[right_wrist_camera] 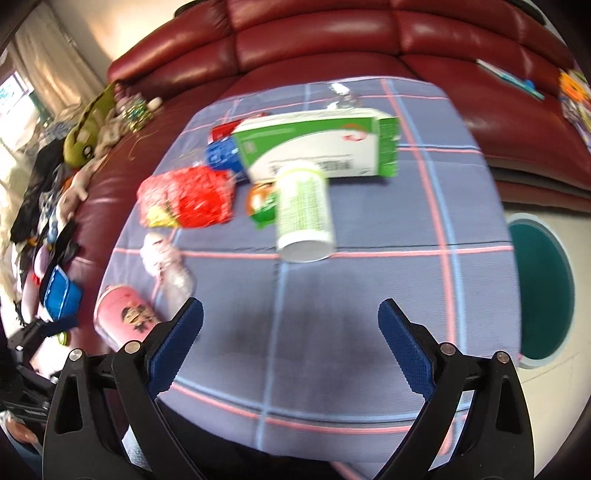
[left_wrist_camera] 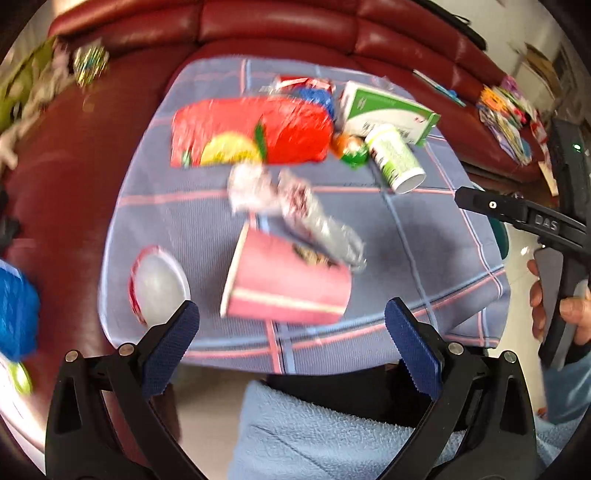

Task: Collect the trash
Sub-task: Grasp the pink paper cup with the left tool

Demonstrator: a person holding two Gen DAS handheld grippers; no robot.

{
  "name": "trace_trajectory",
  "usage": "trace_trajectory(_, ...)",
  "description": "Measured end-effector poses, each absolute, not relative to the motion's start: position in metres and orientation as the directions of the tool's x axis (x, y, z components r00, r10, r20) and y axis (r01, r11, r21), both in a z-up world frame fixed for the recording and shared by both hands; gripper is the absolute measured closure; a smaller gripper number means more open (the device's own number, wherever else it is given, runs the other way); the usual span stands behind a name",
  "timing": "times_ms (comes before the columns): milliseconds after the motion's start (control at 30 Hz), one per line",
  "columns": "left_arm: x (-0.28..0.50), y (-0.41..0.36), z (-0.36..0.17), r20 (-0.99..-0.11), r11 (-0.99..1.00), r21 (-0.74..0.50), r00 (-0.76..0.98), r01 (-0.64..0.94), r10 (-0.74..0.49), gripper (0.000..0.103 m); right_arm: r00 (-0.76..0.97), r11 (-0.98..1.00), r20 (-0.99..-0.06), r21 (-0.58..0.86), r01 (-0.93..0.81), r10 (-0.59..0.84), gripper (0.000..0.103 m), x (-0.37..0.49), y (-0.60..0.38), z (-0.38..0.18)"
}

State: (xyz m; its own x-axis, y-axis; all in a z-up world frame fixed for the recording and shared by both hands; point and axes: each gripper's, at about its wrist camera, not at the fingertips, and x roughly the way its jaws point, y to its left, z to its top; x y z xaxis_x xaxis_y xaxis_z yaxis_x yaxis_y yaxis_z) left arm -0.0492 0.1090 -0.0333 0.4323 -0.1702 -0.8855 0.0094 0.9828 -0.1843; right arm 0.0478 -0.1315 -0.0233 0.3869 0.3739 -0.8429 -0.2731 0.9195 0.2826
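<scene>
Where trash lies: scattered over a blue plaid cloth (right_wrist_camera: 369, 295) covering a table set before a red leather sofa (right_wrist_camera: 332, 33).
Pink paper cup (left_wrist_camera: 288, 286): on its side near the table's front edge, rim to the left, just ahead of the left gripper (left_wrist_camera: 291, 328); at the lower left in the right wrist view.
Silver wrapper (left_wrist_camera: 317, 221): crumpled, touching the cup's far side.
Round lid (left_wrist_camera: 159, 282): white with red rim, left of the cup, just beside the left finger's blue pad.
Red snack bag (left_wrist_camera: 251, 129): flat, farther back, yellow print at its lower edge.
White and green bottle (right_wrist_camera: 304, 214): on its side, open end toward the right wrist camera.
Green and white box (right_wrist_camera: 317, 147): behind the bottle, touching it.
Orange and green wrapper (right_wrist_camera: 262, 203): between bag and bottle.
Blue packet (right_wrist_camera: 221, 155): behind the bag, partly hidden by the box.
Left gripper: jaws wide apart, holding nothing.
Right gripper (right_wrist_camera: 290, 328): jaws wide apart, nothing between them, over bare cloth.
Floor at right: teal round object (right_wrist_camera: 539, 288).
Image quality: motion-blurred, labels unreadable.
</scene>
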Motion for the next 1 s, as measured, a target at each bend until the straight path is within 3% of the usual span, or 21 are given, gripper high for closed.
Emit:
trace_trajectory(200,-0.035,0.112,-0.055,-0.877,0.952,-0.297,0.417,-0.080,-0.238,0.006,0.368,0.912,-0.846,0.292,-0.288,0.386,0.007,0.048,-0.123,-0.025)
trace_trajectory(733,0.001,0.105,-0.077,-0.893,0.981,-0.185,0.427,-0.064,-0.141,0.007,0.332,0.921,-0.864,0.314,-0.231,0.378,0.007,0.064,-0.127,-0.037)
trace_trajectory(800,-0.001,0.106,-0.078,-0.891,0.985,-0.164,0.436,-0.047,-0.128,0.020,0.327,0.921,-0.868,0.308,-0.239,0.375,0.007,0.064,-0.122,-0.038)
trace_trajectory(933,-0.004,0.108,-0.070,-0.871,0.995,-0.103,0.484,0.002,-0.091,0.032,0.313,0.921,-0.873,0.307,-0.241,0.373,0.007,0.065,-0.111,-0.039)
trace_trajectory(1000,-0.003,0.113,-0.065,-0.864,0.995,-0.101,0.495,0.013,-0.094,0.034,0.300,0.918,-0.875,0.316,-0.240,0.380,0.007,0.067,-0.105,-0.041)
